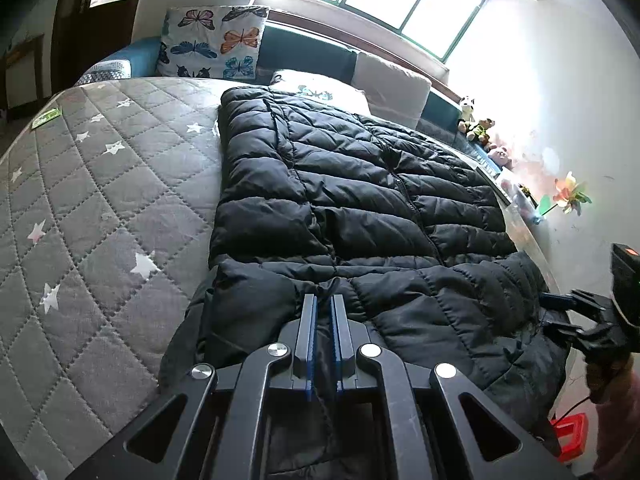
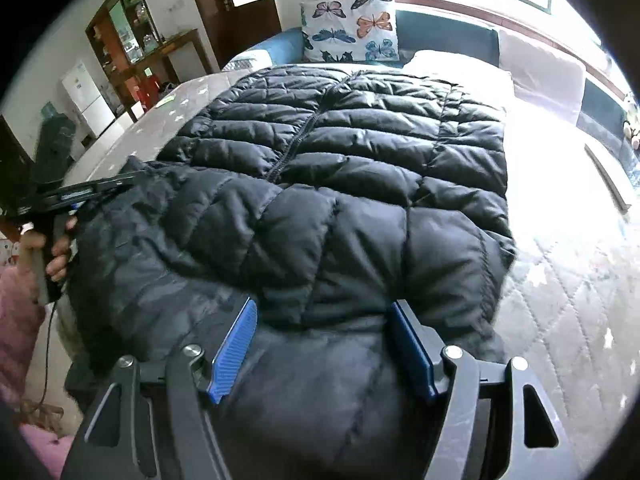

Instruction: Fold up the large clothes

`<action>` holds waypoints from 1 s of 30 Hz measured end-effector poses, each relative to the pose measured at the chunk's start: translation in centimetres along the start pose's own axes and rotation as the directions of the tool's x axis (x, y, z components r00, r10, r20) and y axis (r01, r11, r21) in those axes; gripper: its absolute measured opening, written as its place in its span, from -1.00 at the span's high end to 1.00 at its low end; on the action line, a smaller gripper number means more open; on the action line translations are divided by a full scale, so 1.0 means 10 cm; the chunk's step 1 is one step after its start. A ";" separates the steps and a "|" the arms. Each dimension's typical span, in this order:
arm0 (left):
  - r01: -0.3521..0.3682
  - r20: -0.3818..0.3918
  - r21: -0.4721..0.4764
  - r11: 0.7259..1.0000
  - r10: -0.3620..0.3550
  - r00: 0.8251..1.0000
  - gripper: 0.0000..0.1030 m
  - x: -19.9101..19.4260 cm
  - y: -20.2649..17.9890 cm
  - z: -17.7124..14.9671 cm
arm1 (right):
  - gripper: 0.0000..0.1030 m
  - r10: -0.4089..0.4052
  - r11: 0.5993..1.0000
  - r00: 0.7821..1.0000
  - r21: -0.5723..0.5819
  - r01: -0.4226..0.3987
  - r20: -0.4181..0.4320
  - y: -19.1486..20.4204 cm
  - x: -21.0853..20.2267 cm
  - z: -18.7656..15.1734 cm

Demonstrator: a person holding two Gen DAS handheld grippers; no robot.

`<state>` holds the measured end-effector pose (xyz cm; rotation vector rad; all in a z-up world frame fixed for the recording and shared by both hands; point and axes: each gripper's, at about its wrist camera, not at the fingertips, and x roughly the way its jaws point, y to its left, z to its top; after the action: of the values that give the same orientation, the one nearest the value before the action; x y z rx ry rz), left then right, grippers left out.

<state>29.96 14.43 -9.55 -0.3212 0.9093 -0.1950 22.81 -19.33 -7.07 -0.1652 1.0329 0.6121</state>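
A black quilted puffer jacket (image 1: 360, 184) lies spread on the bed, zipper up, with its near end bunched toward me. My left gripper (image 1: 323, 300) is shut on a pinched ridge of that near end. In the right wrist view the left gripper (image 2: 120, 182) shows at the jacket's left edge, held by a hand (image 2: 56, 256). My right gripper (image 2: 323, 304) stands open and wide, its blue pads (image 2: 236, 344) on either side of a puffy bulge of the jacket (image 2: 340, 168). The left wrist view shows the right gripper (image 1: 558, 313) at the jacket's right edge.
The grey quilted mattress (image 1: 100, 200) with white stars extends to the left. A butterfly pillow (image 1: 212, 40) and a white pillow (image 2: 460, 68) sit at the head. Plush toys (image 1: 478, 128) line the wall side. A red object (image 1: 570, 436) lies on the floor; cabinet and fridge (image 2: 86, 96) stand beyond.
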 end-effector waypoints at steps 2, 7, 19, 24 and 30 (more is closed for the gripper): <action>-0.002 0.001 0.001 1.000 0.002 1.000 0.79 0.00 0.00 0.00 | -0.47 -0.013 1.000 1.000 -0.020 0.013 0.001 0.02 -0.11 -0.09; -0.010 0.006 0.011 1.000 0.010 1.000 0.79 0.00 0.00 0.00 | -0.47 0.006 1.000 0.999 0.014 -0.005 -0.050 -0.06 0.08 -0.34; -0.091 -0.025 0.066 0.994 0.093 0.995 0.79 -0.24 -0.23 0.11 | -0.47 -0.017 1.000 0.999 -0.023 0.016 -0.034 0.03 -0.20 -0.15; -0.108 -0.003 0.154 0.982 0.110 0.994 0.79 -0.50 -0.42 0.04 | -0.47 -0.027 0.997 1.000 -0.066 0.026 -0.004 0.07 -0.35 0.09; -0.098 -0.057 0.168 0.981 0.109 0.992 0.79 -0.39 -0.33 -0.11 | -0.47 -0.025 0.998 0.995 -0.061 0.019 -0.097 0.02 0.09 0.14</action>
<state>26.66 12.35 -6.14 -0.1136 0.9660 -0.1842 24.13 -18.26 -7.06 -0.2606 1.1062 0.6203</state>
